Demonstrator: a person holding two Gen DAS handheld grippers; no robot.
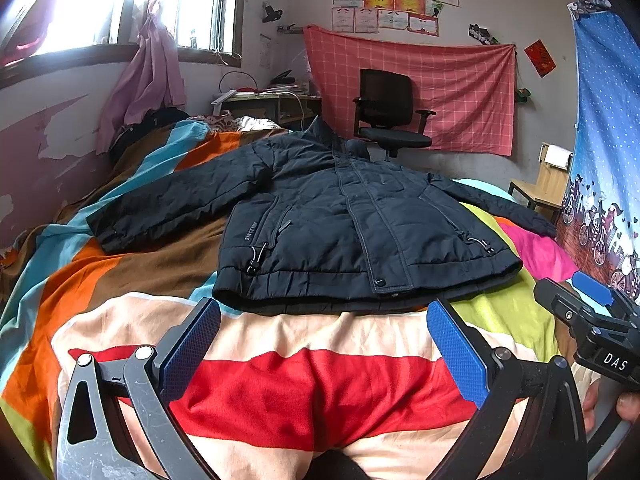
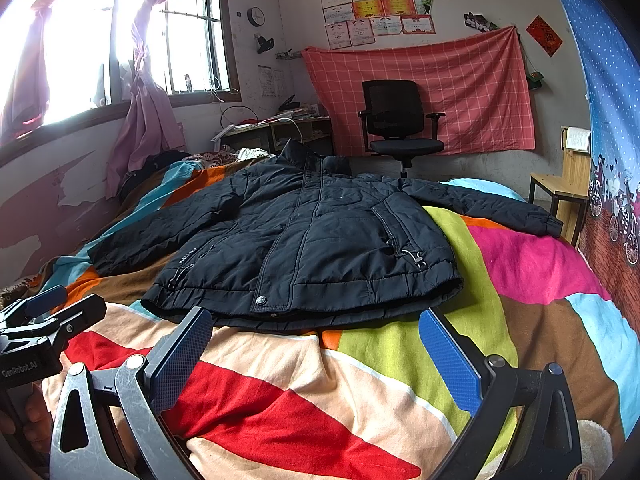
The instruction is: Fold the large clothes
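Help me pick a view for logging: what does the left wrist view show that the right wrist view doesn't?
Only the left wrist view shows the right hand-held gripper, marked DAS, at its right edge. Only the right wrist view shows the left hand-held gripper at its left edge, and the sleeve cuff clearly. Both show the dark jacket spread flat on the striped blanket, with both grippers open and empty.

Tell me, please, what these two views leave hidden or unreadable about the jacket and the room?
- Jacket back: both views, it lies face up on the blanket.
- Wall certificates: text too small in both.
- Right gripper: left wrist view, cut off by the edge.
- Outside the window: overexposed.
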